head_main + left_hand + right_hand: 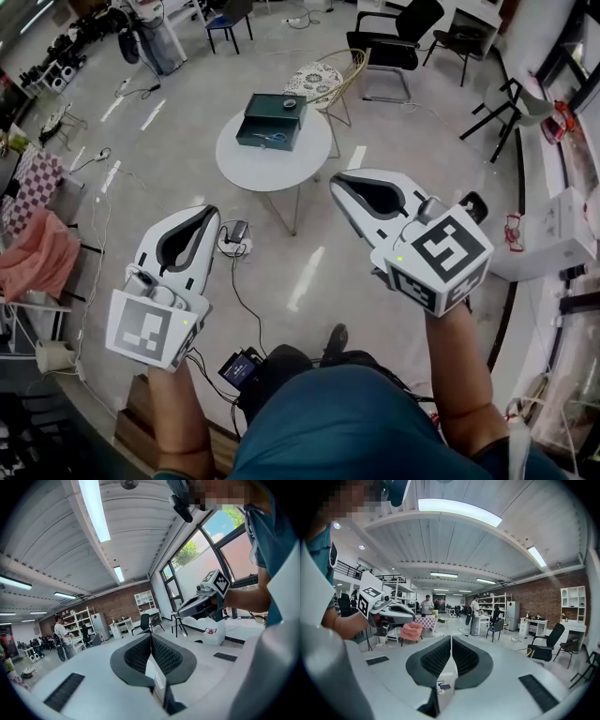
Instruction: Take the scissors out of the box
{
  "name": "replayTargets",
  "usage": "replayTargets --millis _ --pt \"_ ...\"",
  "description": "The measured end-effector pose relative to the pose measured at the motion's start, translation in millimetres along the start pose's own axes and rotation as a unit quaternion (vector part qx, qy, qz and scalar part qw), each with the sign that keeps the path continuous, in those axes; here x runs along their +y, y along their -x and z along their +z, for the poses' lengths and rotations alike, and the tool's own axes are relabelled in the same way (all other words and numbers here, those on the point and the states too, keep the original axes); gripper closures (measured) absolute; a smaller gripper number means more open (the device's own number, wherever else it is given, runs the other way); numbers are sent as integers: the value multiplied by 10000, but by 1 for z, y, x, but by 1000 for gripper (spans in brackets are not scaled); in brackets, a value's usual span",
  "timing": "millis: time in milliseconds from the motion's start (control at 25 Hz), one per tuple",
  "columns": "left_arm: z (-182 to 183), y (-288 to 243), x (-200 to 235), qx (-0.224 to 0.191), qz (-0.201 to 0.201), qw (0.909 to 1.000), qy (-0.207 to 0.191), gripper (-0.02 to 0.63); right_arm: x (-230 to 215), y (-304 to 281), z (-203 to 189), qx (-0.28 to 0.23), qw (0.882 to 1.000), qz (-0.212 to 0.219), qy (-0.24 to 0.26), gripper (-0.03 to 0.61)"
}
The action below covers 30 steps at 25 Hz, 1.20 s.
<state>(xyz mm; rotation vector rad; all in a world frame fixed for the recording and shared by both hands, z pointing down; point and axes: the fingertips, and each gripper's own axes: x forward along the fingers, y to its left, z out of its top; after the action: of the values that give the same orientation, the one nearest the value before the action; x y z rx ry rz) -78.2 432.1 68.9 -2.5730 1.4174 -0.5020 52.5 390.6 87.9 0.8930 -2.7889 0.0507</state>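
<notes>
Only the head view is showing us the dark green box (272, 120) with blue-handled scissors (273, 138) on the round white table (246, 169) across open floor (309, 272); our left gripper (207, 212) and right gripper (337, 179) are clenching nothing.

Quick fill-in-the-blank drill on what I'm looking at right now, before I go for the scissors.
1. The green box with the scissors stands on a round ____ table.
2. The left gripper has its jaws ____, with no object between them.
3. The right gripper, jaws together, holds ____.
4. Both grippers are held over the ____, short of the table.

Missing words: white; shut; nothing; floor.
</notes>
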Motion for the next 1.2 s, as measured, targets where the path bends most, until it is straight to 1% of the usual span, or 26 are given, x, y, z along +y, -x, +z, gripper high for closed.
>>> replayTargets --millis 200,320,480,720,1200 --pt "7 -39 -6 -9 -154 9998 -139 594 -34 3 -11 10 9999 -101 -129 540" --pt "7 -65 2 -58 -239 9996 -129 594 -55 -1 -15 42 9997 -204 -139 540" --pt "6 -102 19 -167 -458 9987 -127 594 -81 -14 -13 101 9989 -442 -139 540" --pt "16 -143 65 -348 -718 9967 -146 594 -111 -50 3 195 9972 -698 -165 540" --pt "-10 -197 161 -411 -1065 9934 -81 594 -147 -139 17 332 9932 -1083 -263 540"
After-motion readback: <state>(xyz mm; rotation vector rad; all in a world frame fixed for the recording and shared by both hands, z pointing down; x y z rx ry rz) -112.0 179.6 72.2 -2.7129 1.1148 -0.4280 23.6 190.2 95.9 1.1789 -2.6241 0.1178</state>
